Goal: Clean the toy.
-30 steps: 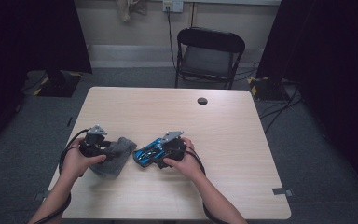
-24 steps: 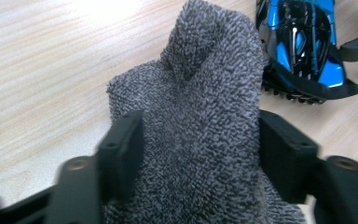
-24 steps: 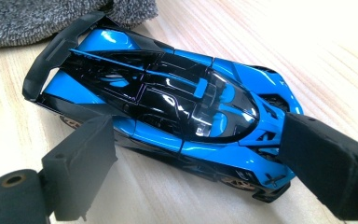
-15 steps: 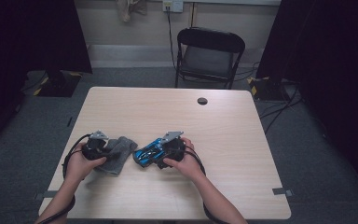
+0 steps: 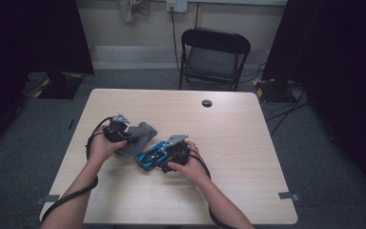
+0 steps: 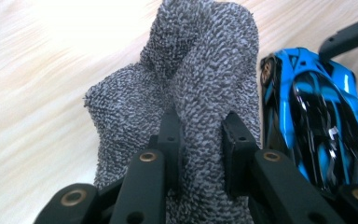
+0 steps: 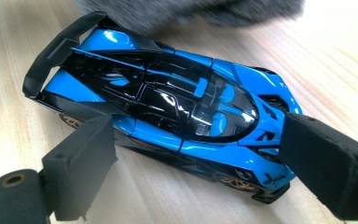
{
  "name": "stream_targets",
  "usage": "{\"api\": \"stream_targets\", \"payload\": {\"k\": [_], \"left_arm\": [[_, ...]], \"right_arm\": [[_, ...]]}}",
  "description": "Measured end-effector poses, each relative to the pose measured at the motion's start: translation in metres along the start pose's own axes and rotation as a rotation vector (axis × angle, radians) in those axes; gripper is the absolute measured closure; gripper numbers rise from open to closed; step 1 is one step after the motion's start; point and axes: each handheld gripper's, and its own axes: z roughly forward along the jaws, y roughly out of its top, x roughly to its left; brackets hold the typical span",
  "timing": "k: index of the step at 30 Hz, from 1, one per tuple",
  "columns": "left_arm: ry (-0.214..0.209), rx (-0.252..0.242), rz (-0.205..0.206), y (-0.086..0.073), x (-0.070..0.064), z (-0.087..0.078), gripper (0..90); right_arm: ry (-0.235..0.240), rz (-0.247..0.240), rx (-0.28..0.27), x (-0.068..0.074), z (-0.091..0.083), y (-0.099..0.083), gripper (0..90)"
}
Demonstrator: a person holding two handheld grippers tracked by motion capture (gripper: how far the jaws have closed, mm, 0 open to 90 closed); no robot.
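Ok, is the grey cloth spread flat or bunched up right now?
Bunched up. The grey cloth rises in thick folds, pinched between the jaws of the left hand-held gripper, beside the blue toy car.

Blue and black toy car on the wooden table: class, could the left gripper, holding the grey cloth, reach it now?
Probably yes: the blue and black toy car lies right beside the grey knitted cloth in the left gripper, nothing between.
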Motion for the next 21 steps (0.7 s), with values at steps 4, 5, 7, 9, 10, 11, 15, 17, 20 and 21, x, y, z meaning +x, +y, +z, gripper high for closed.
{"api": "stream_targets", "payload": {"k": [4, 5, 7, 9, 10, 11, 15, 17, 20, 21], "left_arm": [[-0.018, 0.025, -0.013, 0.009, -0.002, 0.02, 73.1], [-0.018, 0.025, -0.013, 0.009, -0.002, 0.02, 73.0], [-0.031, 0.032, -0.002, 0.011, -0.006, 0.028, 72.9], [-0.045, 0.041, 0.015, 0.013, -0.011, 0.035, 72.7], [-0.043, 0.04, 0.017, 0.013, -0.013, 0.037, 72.7], [-0.048, 0.043, 0.025, 0.014, -0.014, 0.038, 72.7], [-0.068, 0.038, 0.031, 0.012, -0.018, 0.037, 72.7], [-0.075, 0.032, 0.028, 0.009, -0.02, 0.036, 72.7], [-0.082, 0.028, 0.026, 0.006, -0.02, 0.034, 72.8], [-0.087, 0.028, 0.023, 0.005, -0.02, 0.033, 72.8]], "right_arm": [[0.004, 0.004, 0.002, -0.001, 0.0, 0.0, 10.3], [0.004, 0.004, 0.002, -0.001, 0.0, 0.0, 10.3], [0.007, 0.005, 0.0, -0.001, 0.0, 0.0, 10.4], [0.005, 0.005, -0.003, -0.001, 0.0, 0.0, 10.4], [0.006, 0.009, -0.004, -0.001, 0.0, 0.0, 10.3], [0.005, 0.01, -0.003, -0.001, 0.0, 0.0, 10.4], [0.005, 0.011, -0.004, -0.001, 0.0, 0.0, 10.4], [0.005, 0.01, -0.003, -0.001, 0.0, 0.0, 10.4], [0.006, 0.005, 0.009, -0.001, 0.0, 0.001, 10.4], [0.006, 0.004, 0.013, -0.001, 0.0, 0.002, 10.4]]}}
